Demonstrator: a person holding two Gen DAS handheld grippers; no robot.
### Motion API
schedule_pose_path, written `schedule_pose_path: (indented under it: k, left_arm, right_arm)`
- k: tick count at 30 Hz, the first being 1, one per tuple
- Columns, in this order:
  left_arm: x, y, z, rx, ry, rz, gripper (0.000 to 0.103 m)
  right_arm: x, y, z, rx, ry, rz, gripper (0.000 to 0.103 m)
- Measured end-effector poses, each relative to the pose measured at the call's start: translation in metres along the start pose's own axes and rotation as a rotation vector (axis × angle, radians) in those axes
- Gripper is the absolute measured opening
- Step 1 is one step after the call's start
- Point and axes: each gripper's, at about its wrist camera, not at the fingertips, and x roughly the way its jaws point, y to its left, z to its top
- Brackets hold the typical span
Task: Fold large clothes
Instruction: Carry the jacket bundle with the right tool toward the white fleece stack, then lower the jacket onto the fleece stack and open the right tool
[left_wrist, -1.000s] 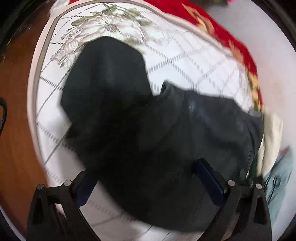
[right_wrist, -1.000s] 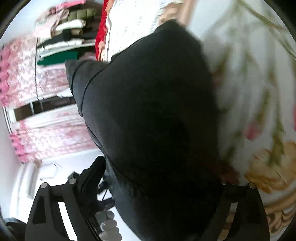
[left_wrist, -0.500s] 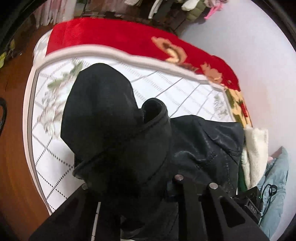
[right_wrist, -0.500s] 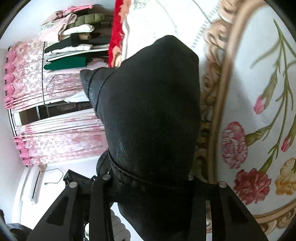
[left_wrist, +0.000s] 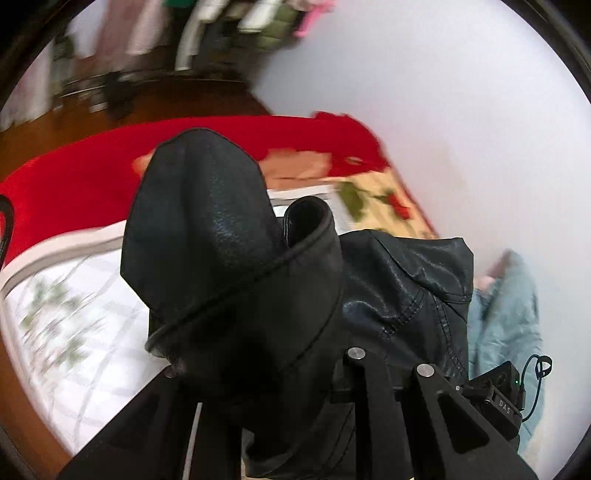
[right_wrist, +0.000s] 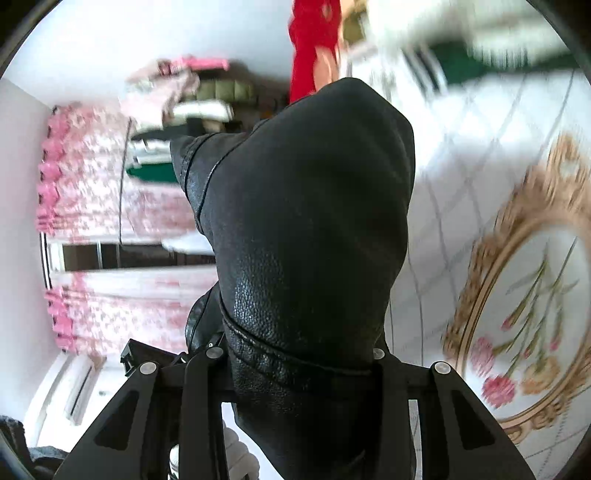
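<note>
Left wrist view: my left tongs grip a bunched edge of the black leather jacket | right tongs clamp another part, jacket lifted above the bed | no fold visible yet, I judge folding barely begun

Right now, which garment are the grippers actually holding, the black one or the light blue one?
The black leather jacket: both the left gripper and the right gripper are clamped on it. The light blue garment lies untouched by the wall.
</note>
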Motion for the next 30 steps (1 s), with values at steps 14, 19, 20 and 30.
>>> schedule_pose_path:
  k: [14, 19, 20, 30]
  left_arm:
    - [0.191, -0.223, 0.049, 0.103, 0.056, -0.244, 0.014]
    - [0.265, -0.245, 0.04, 0.129, 0.071, -0.244, 0.015]
    - [0.282, -0.243, 0.036, 0.142, 0.088, -0.229, 0.016]
    - [0.339, -0.218, 0.027, 0.174, 0.228, -0.173, 0.078]
  right_arm:
    - [-0.217, 0.005, 0.232, -0.023, -0.307, -0.084, 0.039]
    - [-0.242, -0.041, 0.316, -0.007, -0.284, -0.091, 0.039]
    - [-0.242, -0.055, 0.332, -0.001, -0.272, -0.098, 0.039]
    - [-0.209, -0.145, 0.347, 0.075, -0.22, -0.162, 0.065]
